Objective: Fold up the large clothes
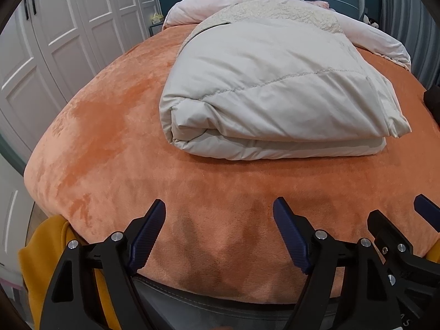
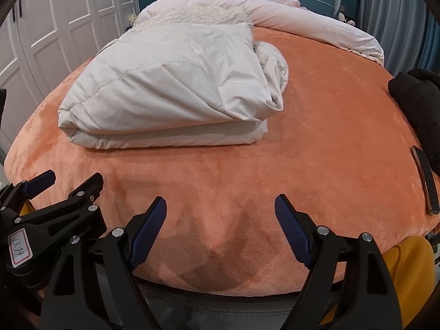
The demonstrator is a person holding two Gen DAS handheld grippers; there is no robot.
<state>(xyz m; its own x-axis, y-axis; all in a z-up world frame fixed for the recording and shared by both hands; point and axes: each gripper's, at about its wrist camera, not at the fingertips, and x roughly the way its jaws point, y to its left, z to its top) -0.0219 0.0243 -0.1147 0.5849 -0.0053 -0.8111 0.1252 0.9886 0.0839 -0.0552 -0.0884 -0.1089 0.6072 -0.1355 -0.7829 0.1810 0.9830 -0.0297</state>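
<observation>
Orange bed cover (image 1: pixel 115 143) carries a pale grey padded coat (image 1: pixel 269 93), folded flat into 2 thick layers, mid-bed; pink duvet (image 1: pixel 371 35) behind it. Left gripper (image 1: pixel 220 233) and right gripper (image 2: pixel 221 232) both spread wide, holding nothing, over the near edge.

Left hand-held gripper (image 1: pixel 220 233) and right hand-held gripper (image 2: pixel 221 233) gape side by side.

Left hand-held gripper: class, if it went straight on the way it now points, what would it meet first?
Probably the folded pale padded garment. The left hand-held gripper, jaws open and empty, looks across bare orange blanket first; if angled downward it might touch that instead. Depth is unclear.
</observation>
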